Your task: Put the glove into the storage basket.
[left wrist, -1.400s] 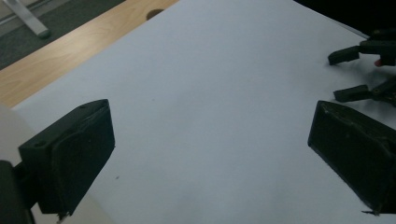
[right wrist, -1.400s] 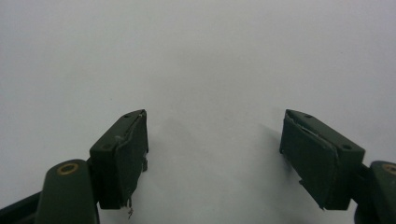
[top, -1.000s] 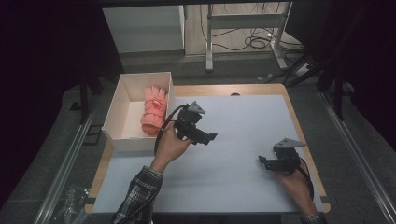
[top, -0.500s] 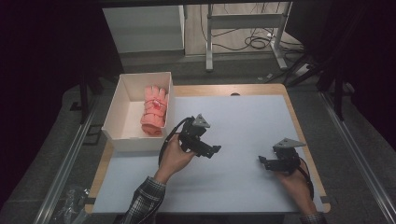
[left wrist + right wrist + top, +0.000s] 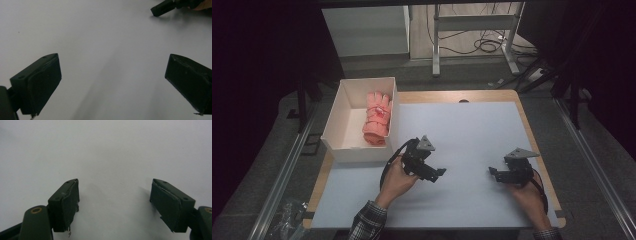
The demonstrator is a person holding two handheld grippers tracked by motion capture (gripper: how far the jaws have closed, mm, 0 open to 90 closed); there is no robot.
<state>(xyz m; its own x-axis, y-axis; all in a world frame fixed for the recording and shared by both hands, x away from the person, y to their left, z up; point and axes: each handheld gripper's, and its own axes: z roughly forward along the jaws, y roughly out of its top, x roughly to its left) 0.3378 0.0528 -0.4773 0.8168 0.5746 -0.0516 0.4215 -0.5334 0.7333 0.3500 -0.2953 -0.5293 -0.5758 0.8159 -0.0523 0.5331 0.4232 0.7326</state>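
Note:
A pair of pink gloves (image 5: 377,117) lies inside a white open box (image 5: 343,120) at the table's left. My left gripper (image 5: 439,173) sits low over the white table top (image 5: 472,135), just right of the box's near corner, held in a hand with a plaid sleeve. Its jaws stand wide open with nothing between them (image 5: 113,82). My right gripper (image 5: 493,173) rests near the table's right front, jaws open and empty (image 5: 115,202), pointing left toward the other gripper. A black jaw tip of the right gripper (image 5: 162,8) shows at the top of the left gripper view.
The table's wooden edge (image 5: 537,150) runs around the white top. A metal rail (image 5: 282,175) lines the left side. Behind the table stand a white cabinet (image 5: 362,30), a metal frame (image 5: 472,20) and cables on the floor.
My left gripper has come down and toward the near side, away from the box, and now sits low over the table. The right gripper has stayed in place.

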